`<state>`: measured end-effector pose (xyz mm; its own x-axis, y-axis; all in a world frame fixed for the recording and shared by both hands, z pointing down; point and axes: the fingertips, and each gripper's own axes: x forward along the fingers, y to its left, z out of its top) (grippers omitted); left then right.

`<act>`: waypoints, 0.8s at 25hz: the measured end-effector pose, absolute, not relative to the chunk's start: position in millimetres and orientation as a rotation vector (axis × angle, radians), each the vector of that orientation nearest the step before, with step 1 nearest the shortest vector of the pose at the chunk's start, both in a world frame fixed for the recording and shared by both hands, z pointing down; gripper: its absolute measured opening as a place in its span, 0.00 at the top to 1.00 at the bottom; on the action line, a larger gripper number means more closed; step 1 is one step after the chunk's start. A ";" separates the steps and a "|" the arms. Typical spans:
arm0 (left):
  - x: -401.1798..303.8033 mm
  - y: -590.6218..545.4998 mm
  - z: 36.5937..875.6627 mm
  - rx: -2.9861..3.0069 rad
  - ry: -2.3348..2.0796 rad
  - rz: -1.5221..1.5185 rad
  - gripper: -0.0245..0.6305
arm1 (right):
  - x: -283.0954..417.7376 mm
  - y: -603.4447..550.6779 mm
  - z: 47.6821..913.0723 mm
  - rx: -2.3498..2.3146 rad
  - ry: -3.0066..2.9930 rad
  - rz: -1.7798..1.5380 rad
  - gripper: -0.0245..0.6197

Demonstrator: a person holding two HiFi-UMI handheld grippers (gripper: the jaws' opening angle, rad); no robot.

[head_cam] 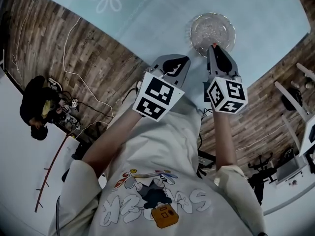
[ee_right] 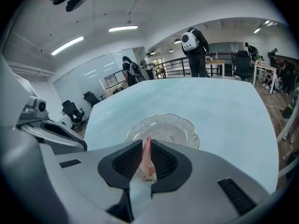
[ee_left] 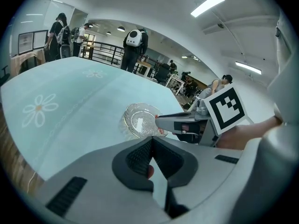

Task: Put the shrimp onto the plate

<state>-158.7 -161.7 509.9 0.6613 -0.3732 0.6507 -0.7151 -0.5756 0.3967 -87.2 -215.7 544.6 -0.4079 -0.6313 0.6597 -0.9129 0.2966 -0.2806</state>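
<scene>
Shrimp (ee_right: 146, 158) upright, clamped in right gripper (ee_right: 145, 144) jaws, over near rim of glass plate (ee_right: 187, 129). Plate sits on pale blue desk (ee_right: 215, 101). Left gripper (ee_left: 150, 143) just beside the right, short of the plate; jaws pressed together, a small pink patch low between them, unidentifiable.

Pale blue table cloth (head_cam: 147, 23): white daisy print, orange centre, 11 o'clock.
Clear scalloped glass plate (head_cam: 213, 32): colourless.
Pale pink shrimp (ee_right: 148, 164): reddish tip.
Grey plastic right gripper (ee_right: 146, 143): black ribbed pads, black-and-white square markers.
Brown plank floor (head_cam: 74, 48): grey streaks.
</scene>
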 end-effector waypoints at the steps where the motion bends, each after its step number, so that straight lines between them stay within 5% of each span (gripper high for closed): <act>1: -159.5 -162.3 510.5 2.218 -0.838 0.674 0.95 | -86.2 -215.6 547.0 1.381 -2.132 0.892 0.85; 20: -166.7 -161.6 496.2 2.248 -0.844 0.689 0.95 | -76.3 -211.1 547.4 1.399 -2.062 0.940 0.85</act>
